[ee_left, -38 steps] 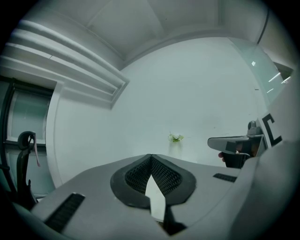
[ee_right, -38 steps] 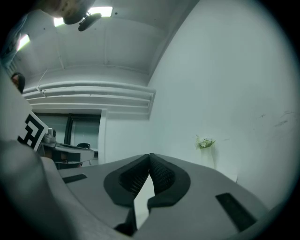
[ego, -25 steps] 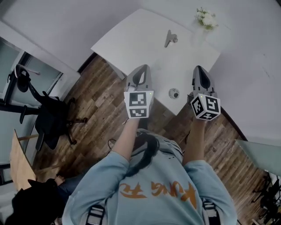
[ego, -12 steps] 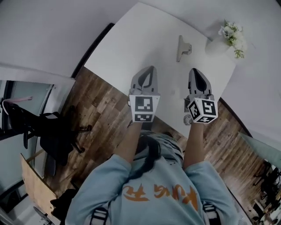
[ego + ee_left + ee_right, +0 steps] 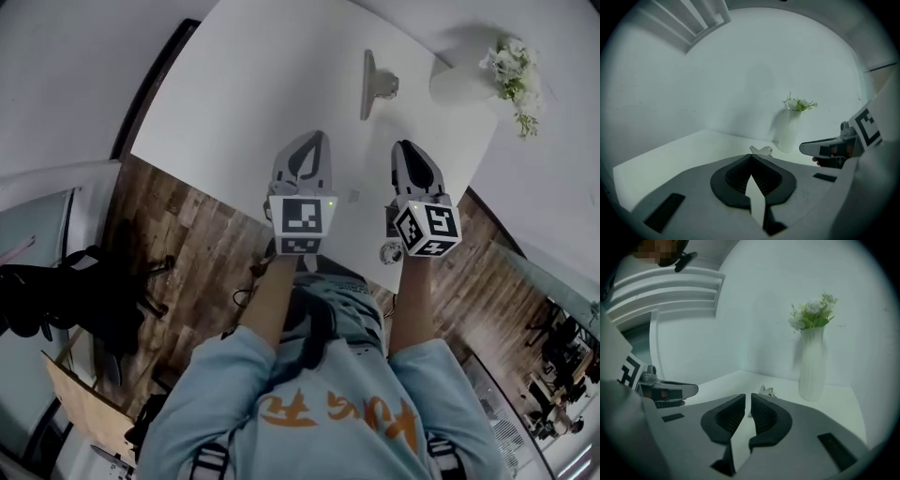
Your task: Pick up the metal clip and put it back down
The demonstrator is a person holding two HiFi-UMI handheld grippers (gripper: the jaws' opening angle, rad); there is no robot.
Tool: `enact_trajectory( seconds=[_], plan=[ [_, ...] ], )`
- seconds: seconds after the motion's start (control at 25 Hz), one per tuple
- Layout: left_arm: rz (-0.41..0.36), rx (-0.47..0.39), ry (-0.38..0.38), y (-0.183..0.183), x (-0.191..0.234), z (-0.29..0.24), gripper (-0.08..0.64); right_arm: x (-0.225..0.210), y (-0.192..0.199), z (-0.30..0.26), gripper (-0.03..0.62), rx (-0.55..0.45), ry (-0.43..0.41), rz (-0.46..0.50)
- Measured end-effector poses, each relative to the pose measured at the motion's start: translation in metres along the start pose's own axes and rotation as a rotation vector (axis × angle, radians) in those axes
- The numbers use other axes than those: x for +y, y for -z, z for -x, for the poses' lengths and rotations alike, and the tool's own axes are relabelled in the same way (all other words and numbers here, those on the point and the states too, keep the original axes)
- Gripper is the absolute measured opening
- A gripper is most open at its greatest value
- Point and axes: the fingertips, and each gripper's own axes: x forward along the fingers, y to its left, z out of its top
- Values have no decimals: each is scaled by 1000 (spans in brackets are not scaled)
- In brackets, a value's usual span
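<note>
The metal clip [image 5: 373,84] is seen lying on the white surface [image 5: 244,84], toward its far side, with a white vase [image 5: 461,82] of flowers [image 5: 514,75] set to its right, near the far right corner. Both grippers are held side by side over the near part of the surface, pointed toward the metal clip and well short of it. The left gripper [image 5: 316,139] is shown with its jaws brought together at the tips, and nothing is caught between them; in the left gripper view the metal clip [image 5: 761,150] is seen beyond the tips, apart from them. The jaws of the right gripper [image 5: 406,146] have just been opening: a narrow gap is left between them and nothing is held in it, the metal clip [image 5: 767,391] being visible beyond. A small round object [image 5: 388,251] is seen at the near edge of the surface, beside the right gripper's marker cube [image 5: 427,228].
</note>
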Motion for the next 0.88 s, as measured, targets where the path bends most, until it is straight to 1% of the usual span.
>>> enact_trajectory(
  seconds=[0.12, 0.36, 0.48, 0.56, 0.76, 0.88],
  plan=[
    [4, 23, -3, 9, -1, -8, 20, -17, 4, -18, 66, 47, -6, -34],
    [9, 36, -26, 12, 7, -24, 20, -43, 4, -67, 112, 141, -52, -20],
    [18, 46, -36, 15, 10, -26, 20, -53, 9, -87, 129, 198, -70, -1],
    [21, 53, -42, 18, 15, -29, 20, -58, 13, -101, 143, 231, -81, -6],
    [31, 71, -55, 27, 23, -31, 20, -67, 21, -131, 163, 287, -96, -55],
    [35, 79, -58, 31, 27, -30, 20, -68, 25, -143, 163, 319, -105, -105]
  ],
)
